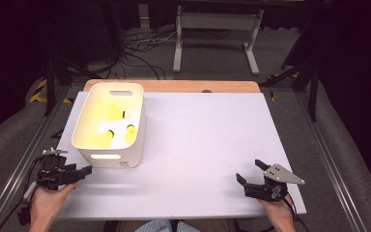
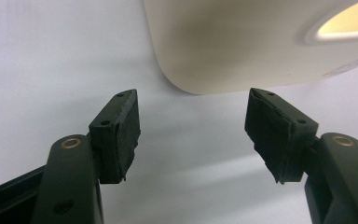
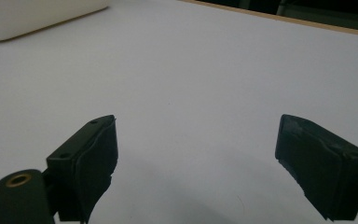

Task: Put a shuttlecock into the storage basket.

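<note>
Cream plastic bin stands on the left part of the white worktop, its long side running away from the person, with a slot handle cut into each end wall. Inside it lie yellow things with dark caps — too washed out by the light to tell what they are.

From above, the left gripper lies low at the near left corner of the worktop, held in the person's left hand. Its tips point to the right, toward the ground just in front of the bin's near wall, and sit near the bin's near left corner without touching it. In the left gripper view the jaws stand spread with nothing between them, and the bin's rounded lower corner hangs just past and between the two pads, apart from both. Part of the lit handle slot shows at the upper right of that view.

Well apart from the bin, the right gripper rests at the near right of the worktop in the right hand, a grey three-cornered plate on top. Its jaws are spread wide too — bare white surface lies between them in the right gripper view, and the bin's wall shows far off at the upper left.
</note>
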